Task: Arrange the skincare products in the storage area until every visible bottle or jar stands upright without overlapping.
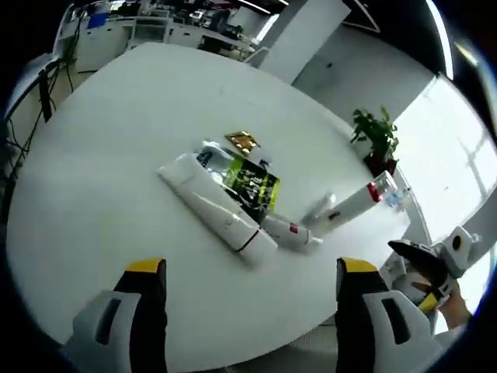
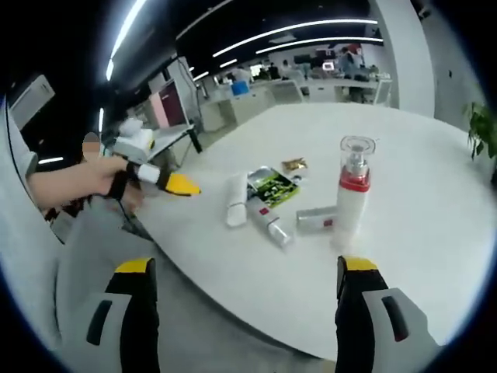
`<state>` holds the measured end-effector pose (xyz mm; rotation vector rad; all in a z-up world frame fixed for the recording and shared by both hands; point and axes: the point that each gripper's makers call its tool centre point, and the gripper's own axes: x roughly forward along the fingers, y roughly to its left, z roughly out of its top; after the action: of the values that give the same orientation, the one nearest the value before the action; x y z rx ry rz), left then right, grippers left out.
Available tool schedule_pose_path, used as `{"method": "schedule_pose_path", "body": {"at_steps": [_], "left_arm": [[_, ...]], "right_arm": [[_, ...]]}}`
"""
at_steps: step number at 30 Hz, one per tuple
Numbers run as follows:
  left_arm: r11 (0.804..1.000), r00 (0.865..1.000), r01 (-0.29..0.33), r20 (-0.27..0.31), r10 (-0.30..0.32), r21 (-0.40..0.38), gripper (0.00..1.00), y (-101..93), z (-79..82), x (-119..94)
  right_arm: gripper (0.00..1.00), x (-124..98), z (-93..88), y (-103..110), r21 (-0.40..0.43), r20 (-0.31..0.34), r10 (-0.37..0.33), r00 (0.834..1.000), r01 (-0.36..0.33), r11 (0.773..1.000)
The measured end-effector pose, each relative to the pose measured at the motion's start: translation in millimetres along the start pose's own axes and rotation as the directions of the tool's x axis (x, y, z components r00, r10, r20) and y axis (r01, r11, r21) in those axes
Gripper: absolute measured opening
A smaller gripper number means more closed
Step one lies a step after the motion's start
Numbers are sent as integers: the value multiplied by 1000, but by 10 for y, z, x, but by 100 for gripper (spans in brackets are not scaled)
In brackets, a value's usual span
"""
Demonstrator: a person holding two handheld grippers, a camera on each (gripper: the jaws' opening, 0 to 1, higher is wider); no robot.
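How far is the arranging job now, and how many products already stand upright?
Done: one pump bottle with a red band stands upright on the white table. In hand: nothing; the left gripper and right gripper are open and empty. Left: the white tube, the smaller tube, the silver tube and the green packet lie flat, clustered together.

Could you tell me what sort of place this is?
Probably an open-plan office: a large white table, rows of desks under strip ceiling lights, and a potted plant by a bright window.
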<state>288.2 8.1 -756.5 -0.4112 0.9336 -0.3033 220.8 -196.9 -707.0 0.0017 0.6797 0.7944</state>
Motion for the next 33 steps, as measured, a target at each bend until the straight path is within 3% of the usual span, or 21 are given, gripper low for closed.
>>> {"method": "schedule_pose_path", "body": {"at_steps": [12, 20, 25, 28, 33], "left_arm": [[985, 991, -130, -6, 130, -112, 83, 81, 197, 355], [977, 981, -194, -39, 191, -87, 80, 37, 189, 453], [965, 969, -246, -58, 242, -89, 80, 64, 184, 505], [948, 947, -308, -116, 298, -79, 82, 159, 121, 527], [926, 934, -353, -113, 340, -135, 82, 271, 192, 597]], "right_arm": [[94, 5, -2, -19, 12, -5, -3, 1000, 3, 1000], [93, -1, 3, -39, 23, -1, -10, 1000, 10, 1000], [93, -1, 7, -46, 19, -3, -14, 1000, 14, 1000], [93, -4, 4, -52, 24, 0, -16, 1000, 16, 1000], [93, -6, 7, -51, 29, 2, -18, 1000, 17, 999]]}}
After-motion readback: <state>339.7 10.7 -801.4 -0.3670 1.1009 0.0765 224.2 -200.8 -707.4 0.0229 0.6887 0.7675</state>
